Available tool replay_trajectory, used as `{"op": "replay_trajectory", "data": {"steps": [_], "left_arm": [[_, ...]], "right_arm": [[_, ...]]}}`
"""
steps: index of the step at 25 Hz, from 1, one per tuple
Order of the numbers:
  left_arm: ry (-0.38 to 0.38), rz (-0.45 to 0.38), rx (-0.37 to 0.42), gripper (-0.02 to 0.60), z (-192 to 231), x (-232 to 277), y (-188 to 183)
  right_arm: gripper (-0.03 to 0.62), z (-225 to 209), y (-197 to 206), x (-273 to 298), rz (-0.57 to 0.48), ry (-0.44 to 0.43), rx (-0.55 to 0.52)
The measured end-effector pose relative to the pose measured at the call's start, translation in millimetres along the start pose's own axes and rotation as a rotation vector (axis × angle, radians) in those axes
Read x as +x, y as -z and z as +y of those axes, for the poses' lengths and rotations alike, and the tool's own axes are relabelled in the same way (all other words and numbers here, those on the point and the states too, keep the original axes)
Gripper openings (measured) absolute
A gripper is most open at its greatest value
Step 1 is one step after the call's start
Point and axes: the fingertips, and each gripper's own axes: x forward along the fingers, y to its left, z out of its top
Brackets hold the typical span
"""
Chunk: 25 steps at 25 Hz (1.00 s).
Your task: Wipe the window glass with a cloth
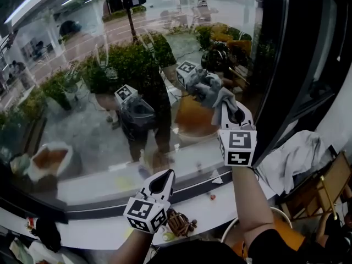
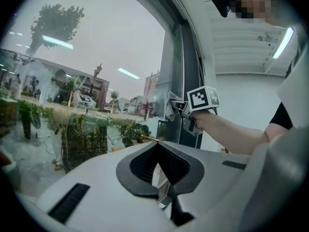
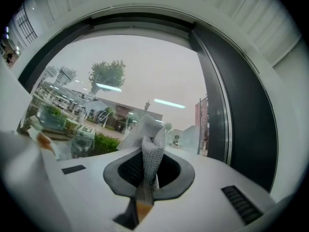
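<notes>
Pinching crumpled grey cloth [image 3: 147, 141], R gripper [image 3: 145, 177]

open glass [image 1: 77, 114] leftward, dark frame [image 1: 276, 81] close rightward

White window ledge [image 1: 93, 231] runs along bottom, below dark window frame [image 1: 286, 65]. Brown bundle [image 1: 180, 223] lies on ledge; small red bit [image 1: 212, 197] near it, apart. Black clump [image 1: 48, 232] at ledge's left end. White crumpled fabric [image 1: 291, 158] at right, beside wooden folding frame [image 1: 322, 188]. Outside: green shrubs [image 1: 126, 65], black lamp post [image 1: 131, 15]. Ceiling strip light [image 2: 282, 42] lit indoors.
</notes>
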Motion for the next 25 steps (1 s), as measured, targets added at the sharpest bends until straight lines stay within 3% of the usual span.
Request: {"op": "replay_trajectory", "data": {"steps": [16,25], "left_arm": [[-0.028,-0.005,0.003,0.008,4,-10,-4],[-0.123,0.019,0.003,0.008,11,-33,1]], "right_arm": [[0.040,0,1,0,0.002,-0.006,0.015],[0.041,0,-1,-1,-0.033,-0.039,0.057]]}}
